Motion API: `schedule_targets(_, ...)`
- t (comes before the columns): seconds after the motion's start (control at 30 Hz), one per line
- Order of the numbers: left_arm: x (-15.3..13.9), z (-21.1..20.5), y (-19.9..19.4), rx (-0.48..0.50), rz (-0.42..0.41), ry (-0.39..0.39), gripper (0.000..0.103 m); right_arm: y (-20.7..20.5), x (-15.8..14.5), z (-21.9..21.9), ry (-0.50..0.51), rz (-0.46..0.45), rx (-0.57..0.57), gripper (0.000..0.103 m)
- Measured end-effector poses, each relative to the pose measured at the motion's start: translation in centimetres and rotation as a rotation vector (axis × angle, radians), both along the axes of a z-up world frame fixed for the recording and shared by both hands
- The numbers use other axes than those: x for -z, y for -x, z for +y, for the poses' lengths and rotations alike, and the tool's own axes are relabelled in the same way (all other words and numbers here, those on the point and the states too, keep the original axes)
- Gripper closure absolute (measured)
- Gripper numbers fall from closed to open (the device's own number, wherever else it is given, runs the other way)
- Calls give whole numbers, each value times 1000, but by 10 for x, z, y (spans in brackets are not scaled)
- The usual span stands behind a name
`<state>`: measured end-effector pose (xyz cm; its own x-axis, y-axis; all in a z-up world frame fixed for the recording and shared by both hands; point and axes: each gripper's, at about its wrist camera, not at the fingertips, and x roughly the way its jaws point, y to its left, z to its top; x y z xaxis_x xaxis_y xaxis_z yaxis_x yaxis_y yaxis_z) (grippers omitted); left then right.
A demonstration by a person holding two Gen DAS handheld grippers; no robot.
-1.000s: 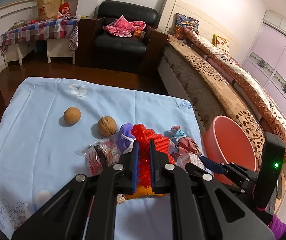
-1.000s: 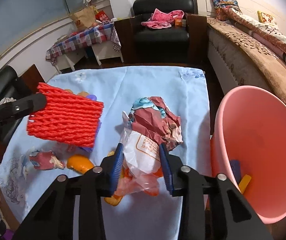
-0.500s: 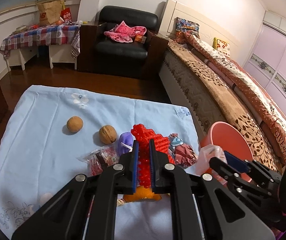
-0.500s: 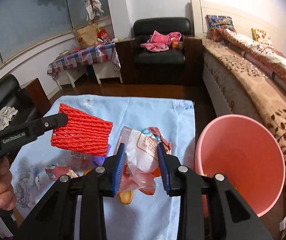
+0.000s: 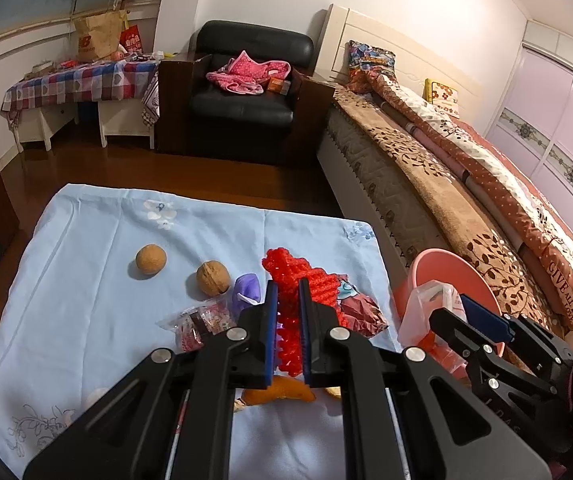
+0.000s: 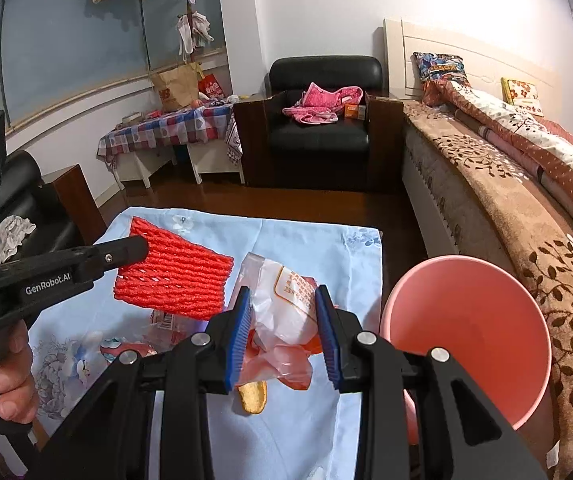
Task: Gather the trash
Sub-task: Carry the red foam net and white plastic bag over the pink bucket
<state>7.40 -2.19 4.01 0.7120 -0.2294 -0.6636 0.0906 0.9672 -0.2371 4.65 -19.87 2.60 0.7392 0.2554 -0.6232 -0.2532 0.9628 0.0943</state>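
Observation:
My left gripper (image 5: 287, 300) is shut on a red foam net (image 5: 302, 280) and holds it above the blue tablecloth (image 5: 86, 248); the net also shows in the right wrist view (image 6: 174, 276). My right gripper (image 6: 284, 312) is shut on a white and orange plastic bag (image 6: 286, 300), lifted above the table's right side, left of the pink bin (image 6: 466, 332). In the left wrist view the bag (image 5: 426, 304) hangs beside the bin's rim (image 5: 442, 256). Crumpled red paper (image 5: 360, 312), a snack wrapper (image 5: 202, 320), a purple wrapper (image 5: 246, 288) and orange peel (image 5: 282, 392) lie on the cloth.
Two walnuts (image 5: 212, 278) (image 5: 150, 259) lie on the cloth's left half. A bed (image 5: 466, 184) runs along the right, close behind the bin. A black armchair (image 5: 246, 92) and a checked side table (image 5: 82, 84) stand across the wooden floor.
Both grippers have risen away from the table. My right gripper has lifted the plastic bag off the pile and up toward the pink bin. The left still holds the red net.

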Motion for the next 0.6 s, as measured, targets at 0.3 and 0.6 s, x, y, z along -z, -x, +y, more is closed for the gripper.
schedule_targets(0.3,-1,0,1,0,0,-2,94,8,-4,0,-1,-18,-3,71)
schedule_targets(0.6,-4,0,5,2,-10,-5,94,9,-5,-1,-1,-22,-2,71)
